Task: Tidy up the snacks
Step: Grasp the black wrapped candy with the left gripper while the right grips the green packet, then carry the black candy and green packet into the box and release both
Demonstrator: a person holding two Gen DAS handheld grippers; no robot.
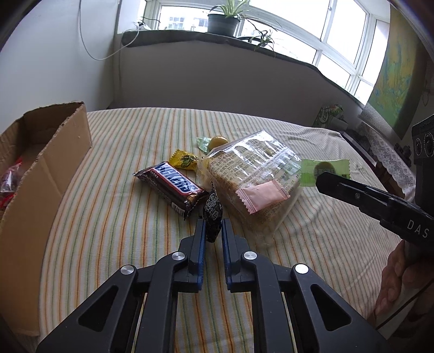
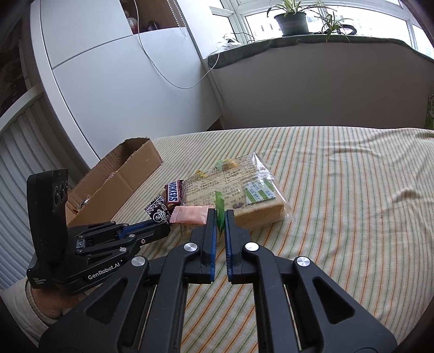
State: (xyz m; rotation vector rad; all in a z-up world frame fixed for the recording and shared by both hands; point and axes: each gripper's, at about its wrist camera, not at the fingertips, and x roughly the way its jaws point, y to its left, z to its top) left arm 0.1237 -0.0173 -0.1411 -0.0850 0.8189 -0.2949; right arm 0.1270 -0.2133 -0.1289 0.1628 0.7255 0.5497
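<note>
My left gripper [image 1: 213, 226] is shut on a black patterned candy [image 1: 213, 214], held just above the striped cloth; it also shows in the right wrist view [image 2: 158, 213]. My right gripper [image 2: 221, 220] is shut on a green candy wrapper [image 2: 220, 210], seen flat in the left wrist view [image 1: 325, 171]. A Snickers bar [image 1: 173, 187], a yellow candy [image 1: 184, 159], a pink packet [image 1: 261, 197] and a clear bag of crackers [image 1: 252, 173] lie in the middle. An open cardboard box [image 1: 40, 173] stands at the left.
A yellow-green round candy [image 1: 214, 141] lies behind the cracker bag. The box holds red-wrapped snacks [image 1: 9, 179]. The striped cloth [image 1: 122, 230] covers the surface. A green tissue box [image 1: 329, 115] sits at the far right. A window ledge with potted plants [image 1: 222, 23] runs behind.
</note>
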